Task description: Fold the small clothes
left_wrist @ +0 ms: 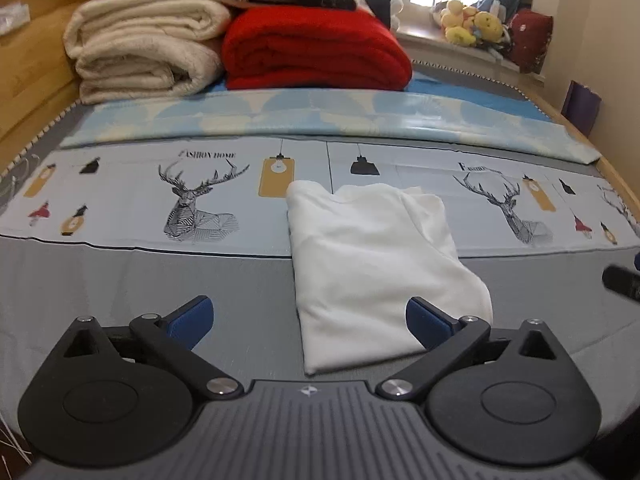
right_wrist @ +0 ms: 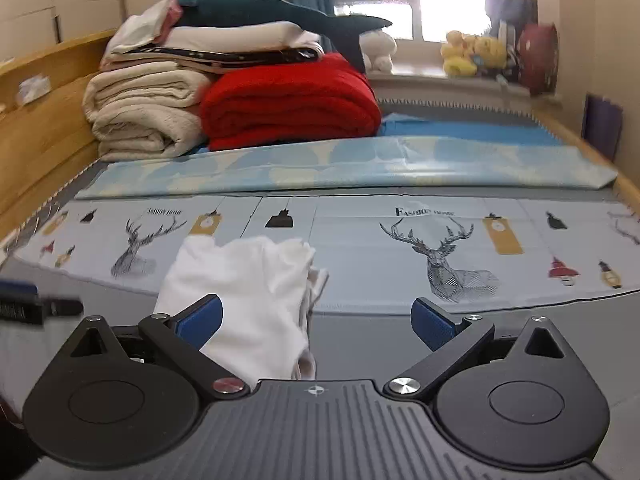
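Both claws, left claw [left_wrist: 310,322] and right claw [right_wrist: 318,324], gape empty over one folded white garment [left_wrist: 372,264] (two blankets behind).

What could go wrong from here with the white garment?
1. The white garment lies partly folded, with loose layered edges on its right side; a pinch there may catch only some layers and undo the fold.
2. Both the left tool and right tool are open and holding nothing, so closing low could snag the printed bedsheet too.
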{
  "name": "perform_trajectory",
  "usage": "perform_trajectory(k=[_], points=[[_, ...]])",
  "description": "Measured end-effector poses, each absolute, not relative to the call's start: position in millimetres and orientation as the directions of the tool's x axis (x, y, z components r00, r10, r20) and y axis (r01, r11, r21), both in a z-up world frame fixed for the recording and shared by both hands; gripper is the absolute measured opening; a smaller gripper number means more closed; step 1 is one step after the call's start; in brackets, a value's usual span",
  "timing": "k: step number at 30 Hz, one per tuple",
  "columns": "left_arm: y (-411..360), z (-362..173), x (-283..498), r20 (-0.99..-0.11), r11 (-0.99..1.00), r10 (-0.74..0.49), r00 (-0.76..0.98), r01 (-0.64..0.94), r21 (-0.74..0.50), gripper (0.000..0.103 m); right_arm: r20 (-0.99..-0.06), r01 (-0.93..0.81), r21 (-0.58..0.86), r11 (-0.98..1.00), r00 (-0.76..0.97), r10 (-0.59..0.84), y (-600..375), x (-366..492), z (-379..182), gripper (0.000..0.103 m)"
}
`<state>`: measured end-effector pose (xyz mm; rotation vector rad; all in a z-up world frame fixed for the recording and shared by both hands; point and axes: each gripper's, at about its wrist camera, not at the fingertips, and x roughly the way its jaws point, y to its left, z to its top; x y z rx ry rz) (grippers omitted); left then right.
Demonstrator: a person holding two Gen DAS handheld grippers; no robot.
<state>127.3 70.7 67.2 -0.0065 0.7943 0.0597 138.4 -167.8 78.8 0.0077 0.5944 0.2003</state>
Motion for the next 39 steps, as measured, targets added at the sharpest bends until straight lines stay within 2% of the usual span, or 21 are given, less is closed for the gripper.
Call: perform_trajectory(k=[6,10,12,19,28,39], points=[[51.0,35.1,80.7,-0.661,0.997,0.076,0.747,-0.063,0.044,0.103,-0.497,-0.183,0.095,0.979,0.843,0.206,-161.6,88.9,62.3,0.1],[43.0,18.2,73.5,-0.734,0.994,0.054,0.677,-0.104,-0.023,0.103,-0.515,-0.195,0.061,0.979,0.834,0.198,-145.4,85.1,56.3,0.1],[39.0,16.1,75.7,-0.73,0.996,0.068,0.681,-0.091,0.008,0.103,-0.517,-0.211,0.062,0.976,0.829,0.212,-139.4,86.4,54.9,0.1],[47.7,4.8,88.0,-0.739,0.994,0.066,0.671,-0.112,-0.013,0.103,-0.566,-0.188,0.07,0.98,0.801,0.194,-125.6,102.5,43.2,0.1],[59.1,3.9,97.4,-0.752,0.989,0.045,0.658,-0.138,-0.062,0.103,-0.625,-0.253,-0.029,0.967,0.76,0.18,-104.0,110.3,26.6,0.1],[52.2,2.2,99.5,-0.746,0.991,0.059,0.663,-0.13,-0.037,0.102,-0.634,-0.261,-0.018,0.965,0.749,0.191,-103.1,117.4,25.8,0.1]])
